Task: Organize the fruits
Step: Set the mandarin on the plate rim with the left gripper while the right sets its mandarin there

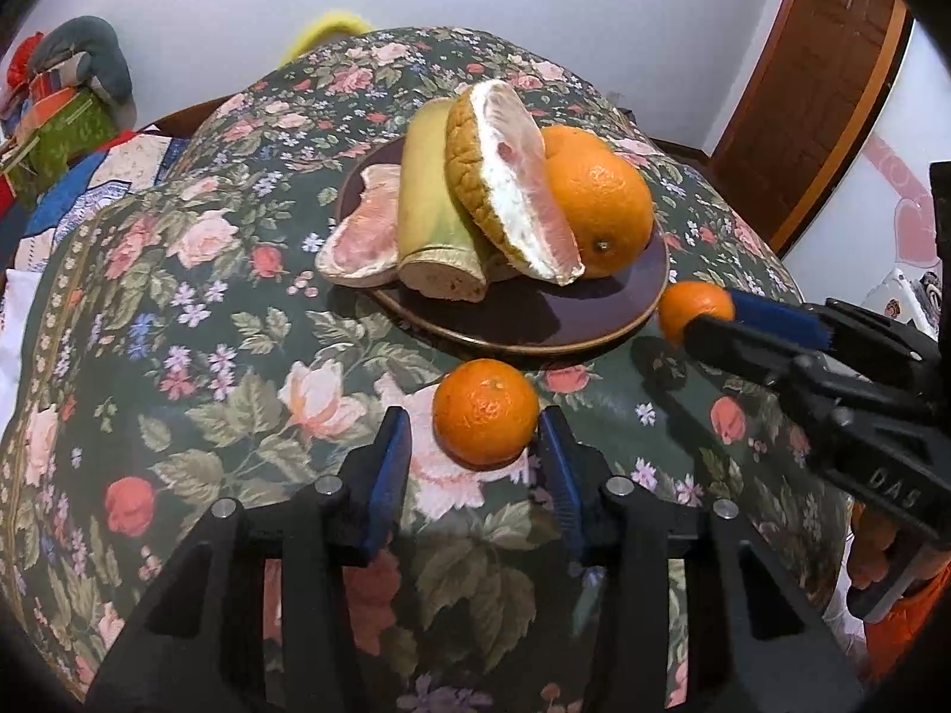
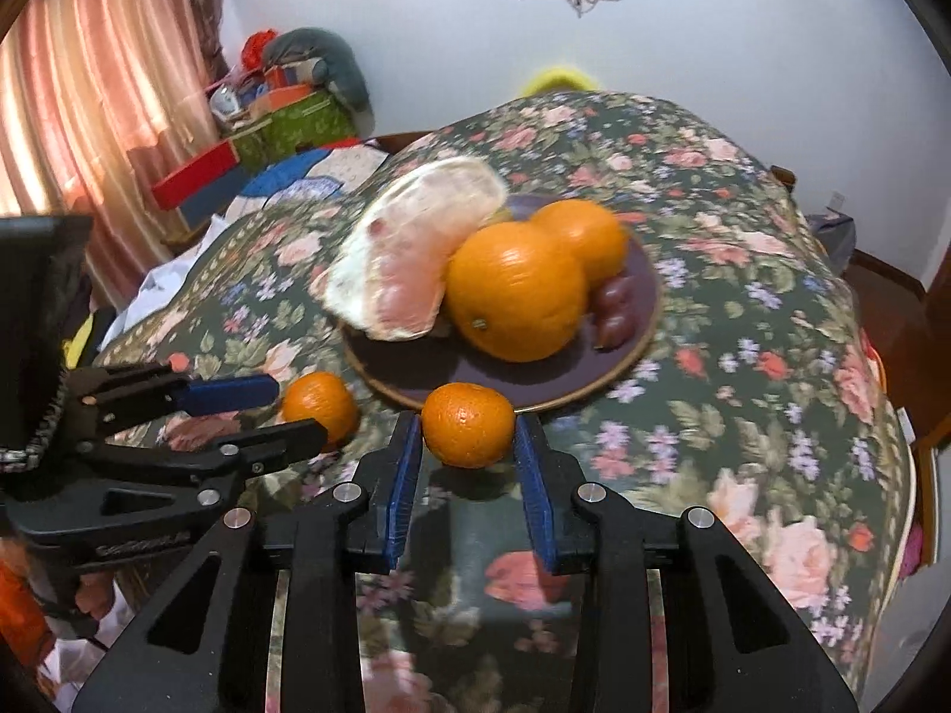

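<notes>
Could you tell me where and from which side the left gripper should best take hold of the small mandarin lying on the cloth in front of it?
Grip the mandarin across its widest middle, coming low from the near side. The left gripper already straddles it, and the plate blocks the far side.

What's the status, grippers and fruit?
Left gripper open, astride a mandarin on the floral cloth. Right gripper open around the second mandarin. Plate already crowded: pomelo wedges, big oranges.

Two tangerines (image 1: 485, 411) (image 1: 692, 310) lie before the fruit-laden plate (image 1: 535, 321)
</notes>
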The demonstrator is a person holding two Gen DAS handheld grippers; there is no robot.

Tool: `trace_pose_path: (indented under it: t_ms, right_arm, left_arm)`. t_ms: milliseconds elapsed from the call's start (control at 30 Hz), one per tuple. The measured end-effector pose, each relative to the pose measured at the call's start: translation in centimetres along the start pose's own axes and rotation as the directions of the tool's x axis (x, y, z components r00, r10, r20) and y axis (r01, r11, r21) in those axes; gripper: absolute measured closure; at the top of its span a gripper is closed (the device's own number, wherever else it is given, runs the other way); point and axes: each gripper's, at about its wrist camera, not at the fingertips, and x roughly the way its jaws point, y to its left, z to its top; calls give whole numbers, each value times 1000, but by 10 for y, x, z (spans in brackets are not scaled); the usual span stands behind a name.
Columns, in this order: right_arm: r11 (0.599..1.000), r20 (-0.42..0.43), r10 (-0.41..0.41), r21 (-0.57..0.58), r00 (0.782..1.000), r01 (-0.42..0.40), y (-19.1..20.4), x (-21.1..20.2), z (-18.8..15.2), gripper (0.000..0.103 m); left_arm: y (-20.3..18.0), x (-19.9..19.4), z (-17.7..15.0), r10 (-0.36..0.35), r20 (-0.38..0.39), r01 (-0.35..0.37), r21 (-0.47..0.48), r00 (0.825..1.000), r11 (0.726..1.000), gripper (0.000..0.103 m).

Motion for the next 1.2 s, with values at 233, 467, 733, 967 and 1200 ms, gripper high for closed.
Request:
trace_pose_path:
  t_ms: [233,467,733,967,1200]
  right_arm:
    - [999,14,-13,29,1000,12,-14,-4,1,73]
    - [999,24,-16,46,1000,14,-23,-7,1,73]
    - [999,24,-18,48,1000,17,-29,-3,6,73]
    - [999,11,-23,36,1000,23,-31,11,12,73]
    - [999,9,-20,35,1000,20,-34,18,16,73]
  left_arm:
    - [-3,5,2,-3,-7,3,-4,1000,1000,66]
    - [-12,-9,8,-33,29,32,3,999,999,66]
    - [-21,5,25,-43,30,43,11,999,999,66]
    - [-14,14,33,-59,27,59,-16,998,998,66]
    - [-18,17,34,-43,34,43,9,999,999,66]
